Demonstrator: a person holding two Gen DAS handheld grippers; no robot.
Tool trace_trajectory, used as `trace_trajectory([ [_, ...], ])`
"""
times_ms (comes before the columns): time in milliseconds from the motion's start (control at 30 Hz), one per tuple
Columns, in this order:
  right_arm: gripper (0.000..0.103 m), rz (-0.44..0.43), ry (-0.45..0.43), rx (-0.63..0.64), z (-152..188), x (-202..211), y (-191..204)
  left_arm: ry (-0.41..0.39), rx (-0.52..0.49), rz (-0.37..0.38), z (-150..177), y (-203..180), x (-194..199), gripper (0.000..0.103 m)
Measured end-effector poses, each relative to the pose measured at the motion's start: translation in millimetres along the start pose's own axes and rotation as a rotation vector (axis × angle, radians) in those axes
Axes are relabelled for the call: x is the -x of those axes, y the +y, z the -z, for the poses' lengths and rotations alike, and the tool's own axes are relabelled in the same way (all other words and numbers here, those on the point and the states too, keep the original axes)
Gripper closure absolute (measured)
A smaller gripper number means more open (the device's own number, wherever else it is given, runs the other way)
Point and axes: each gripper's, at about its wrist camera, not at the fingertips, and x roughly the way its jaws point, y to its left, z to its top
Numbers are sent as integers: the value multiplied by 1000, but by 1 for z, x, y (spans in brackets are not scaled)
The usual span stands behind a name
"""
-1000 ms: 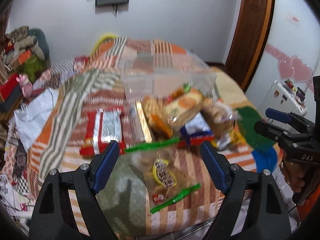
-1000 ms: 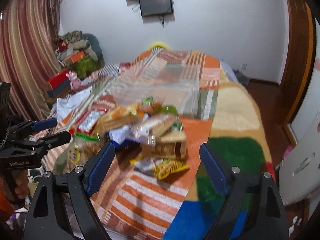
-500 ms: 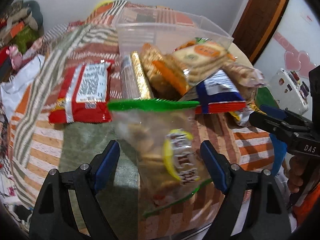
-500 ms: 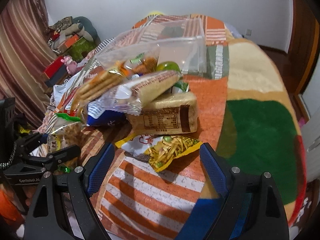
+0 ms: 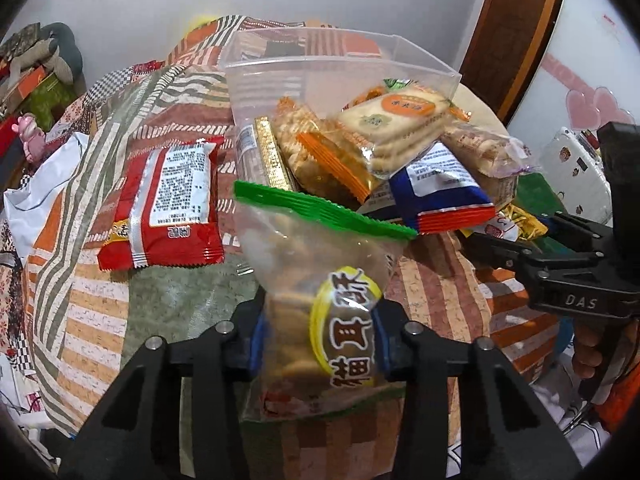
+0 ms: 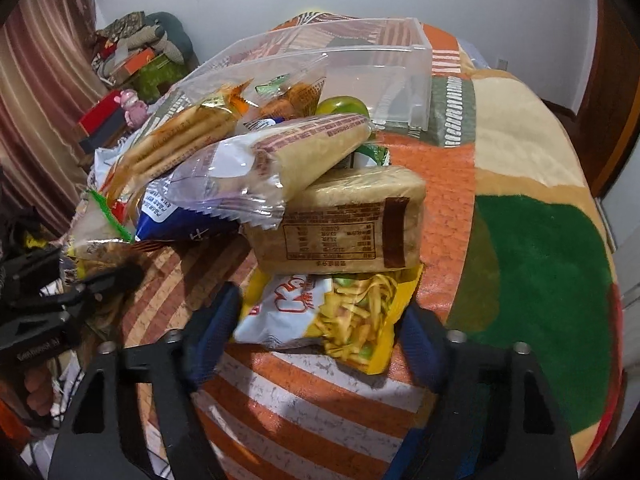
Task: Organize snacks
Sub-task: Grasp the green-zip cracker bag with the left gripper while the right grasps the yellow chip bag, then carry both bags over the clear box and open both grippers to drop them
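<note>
Behind cookie bag (image 5: 320, 304), left gripper (image 5: 318, 344) fingertips.

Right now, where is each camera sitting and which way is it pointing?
Left wrist: on the left gripper, facing the snack pile and clear plastic bin; its fingers clamp a green-topped cookie bag; the right gripper shows.
Right wrist: on the right gripper, facing the pile; fingers flank a yellow noodle-snack bag.
Shared: bin, cookie bag, blue-and-white packet.
</note>
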Motion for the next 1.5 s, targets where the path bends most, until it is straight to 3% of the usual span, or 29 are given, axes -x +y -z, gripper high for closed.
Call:
trace_trajectory([
  [267, 57, -48, -9, -28, 6, 10, -9, -45, -3, -12, -3, 2, 19, 63],
  [567, 59, -65, -33, 3, 13, 28, 0, -130, 14, -33, -19, 7, 47, 63],
  [767, 59, -50, -107, 16, 6, 51, 6, -194, 27, -24, -33, 7, 68, 63],
  [1167, 62, -21, -286, 42, -28, 86, 9, -304, 8, -10, -74, -1, 94, 63],
  [1500, 62, -9, -379, 57, -68, 81, 11, -347, 15, -7, -118, 0, 86, 63],
])
